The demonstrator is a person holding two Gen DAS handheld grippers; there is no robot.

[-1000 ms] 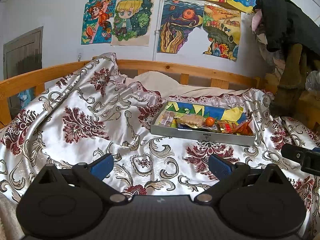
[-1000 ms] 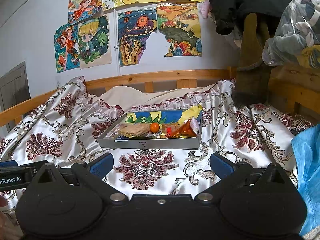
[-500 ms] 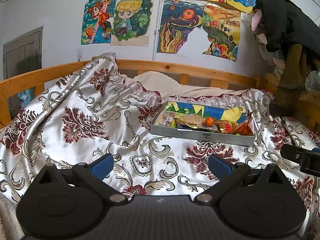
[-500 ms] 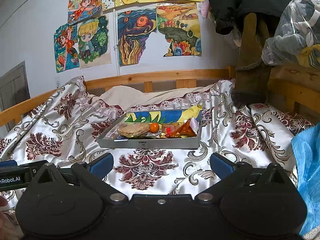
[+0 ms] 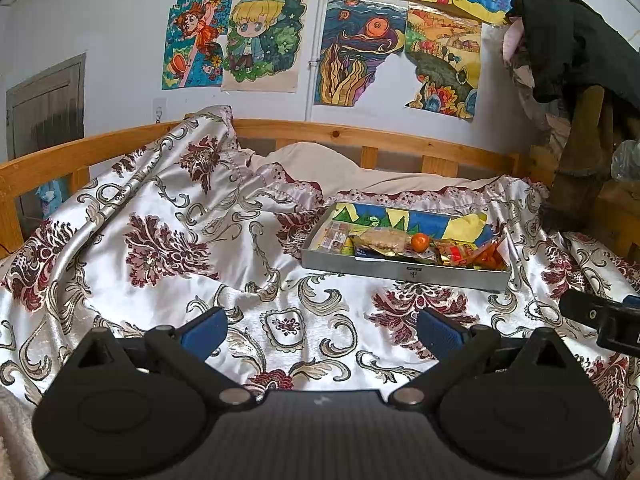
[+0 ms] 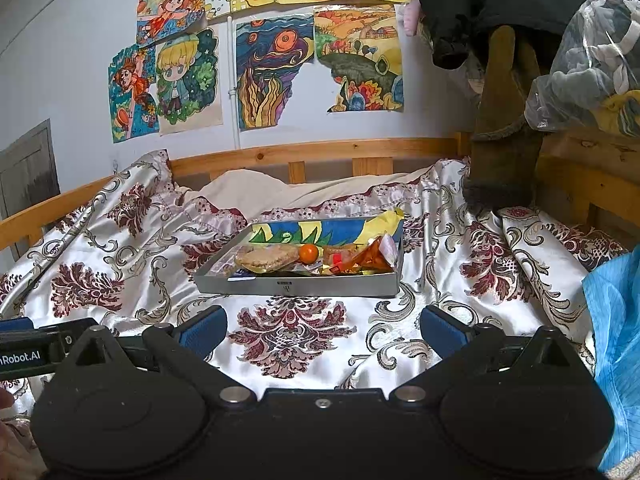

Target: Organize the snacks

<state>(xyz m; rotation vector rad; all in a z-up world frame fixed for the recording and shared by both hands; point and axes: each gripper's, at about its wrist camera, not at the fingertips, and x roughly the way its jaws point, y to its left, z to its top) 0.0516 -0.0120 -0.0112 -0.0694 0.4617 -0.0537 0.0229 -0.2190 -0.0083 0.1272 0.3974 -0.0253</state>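
on bedspread point(image 6: 288, 336) | one tray point(image 6: 296, 284) | one orange point(image 6: 308, 253) | two tongs point(image 6: 322, 330) agape

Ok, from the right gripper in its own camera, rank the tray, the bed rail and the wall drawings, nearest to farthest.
1. Tray, on the quilt straight ahead of the right gripper.
2. Bed rail, behind the tray.
3. Drawings, on the wall above the rail.
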